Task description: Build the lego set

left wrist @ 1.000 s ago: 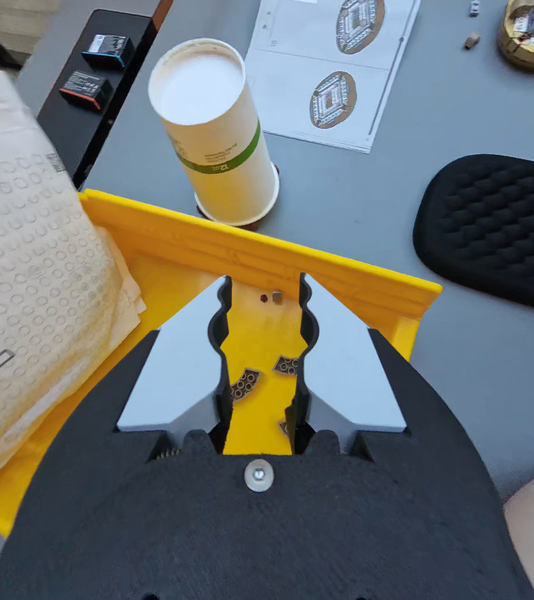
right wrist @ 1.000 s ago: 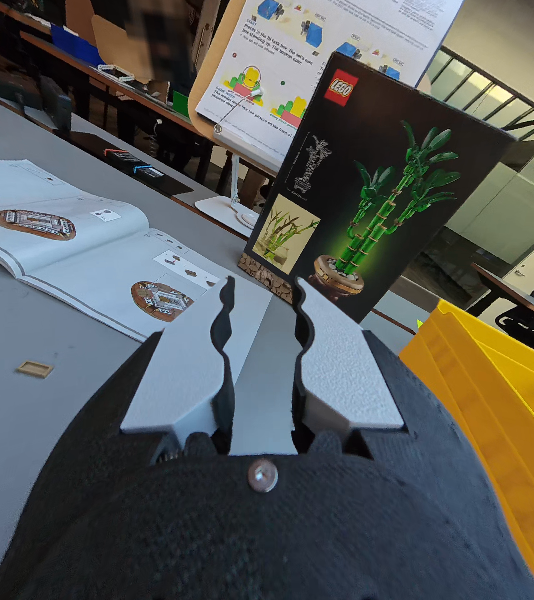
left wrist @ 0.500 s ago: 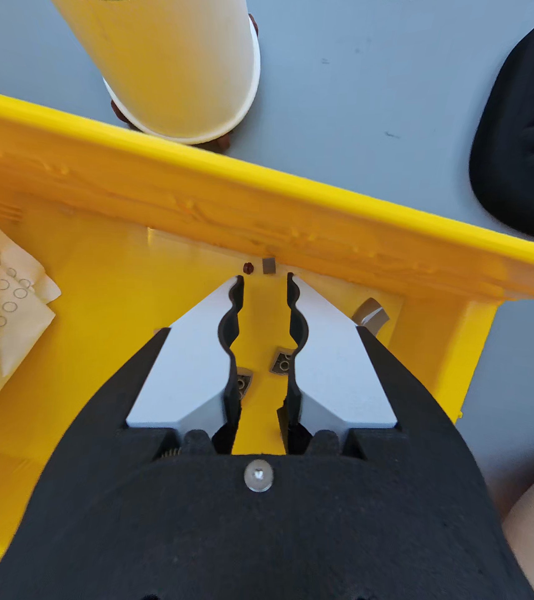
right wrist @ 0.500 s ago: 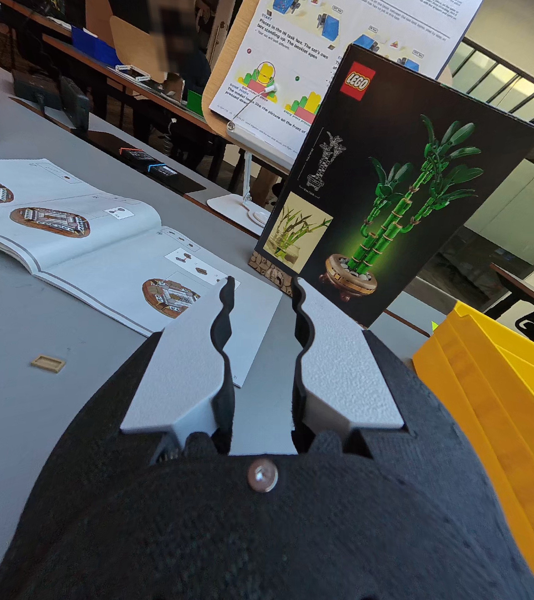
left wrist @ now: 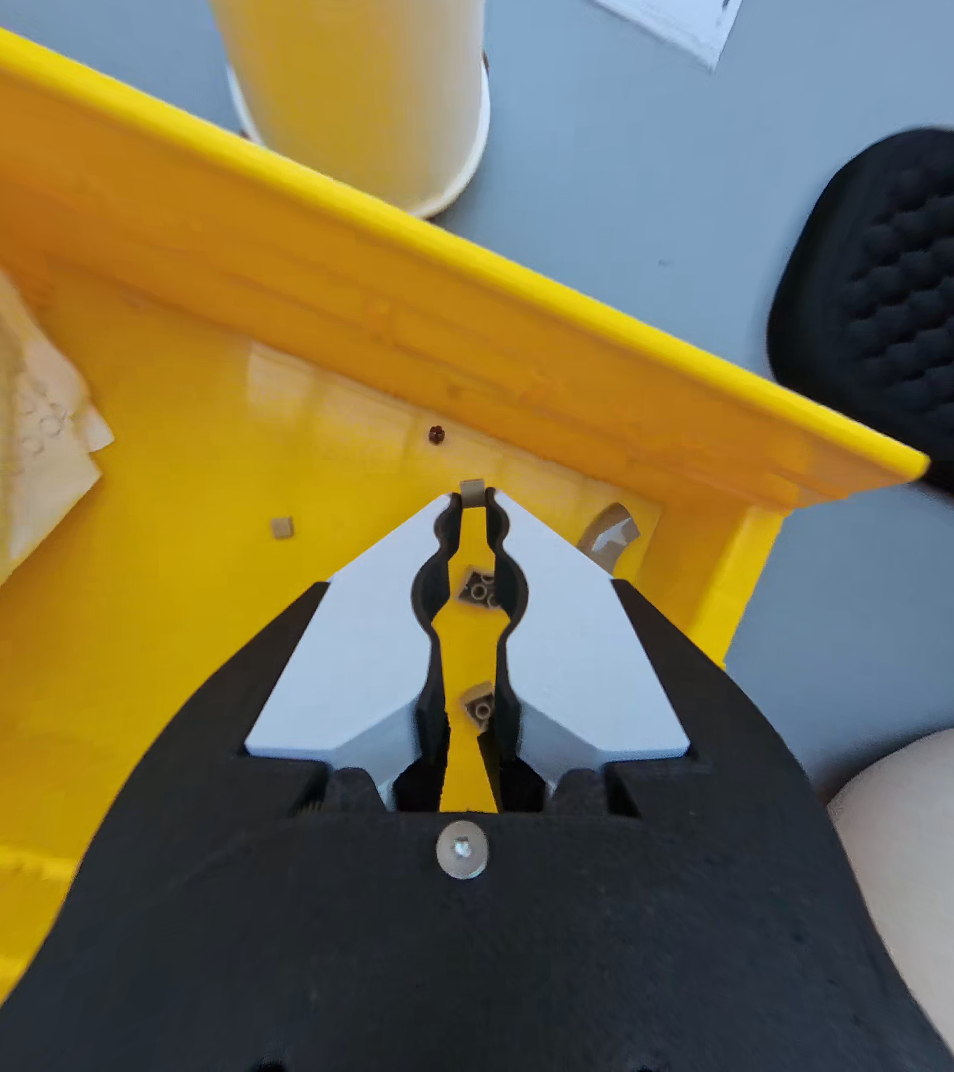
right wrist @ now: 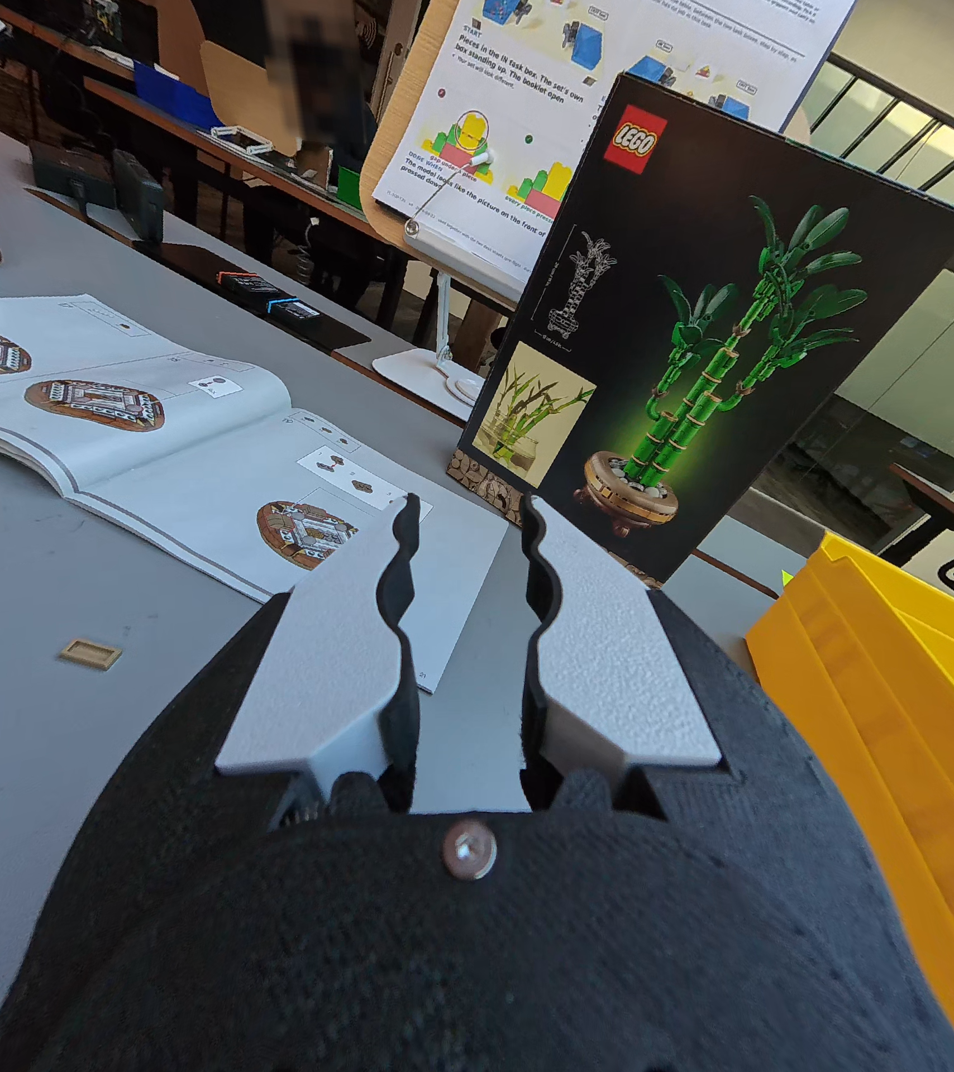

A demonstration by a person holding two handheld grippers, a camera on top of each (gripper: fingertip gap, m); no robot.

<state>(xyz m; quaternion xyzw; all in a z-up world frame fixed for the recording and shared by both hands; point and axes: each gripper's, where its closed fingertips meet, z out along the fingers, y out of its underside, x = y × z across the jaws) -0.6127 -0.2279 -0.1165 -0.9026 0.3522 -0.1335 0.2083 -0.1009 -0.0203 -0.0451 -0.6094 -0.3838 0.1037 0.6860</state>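
Your left gripper (left wrist: 472, 498) pinches a small grey Lego piece (left wrist: 472, 491) at its tips, low inside the yellow bin (left wrist: 347, 278) near the far wall. Your right gripper (right wrist: 468, 509) hangs spread, empty, above the instruction booklet (right wrist: 184, 464).

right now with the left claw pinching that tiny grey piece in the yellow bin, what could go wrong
The left claw grips the small grey piece only at its very fingertips, so it may slip or flick out on lifting. The yellow bin wall stands close ahead; a forward nudge could knock the piece loose. If dropped, it could be mistaken for the other small grey piece.
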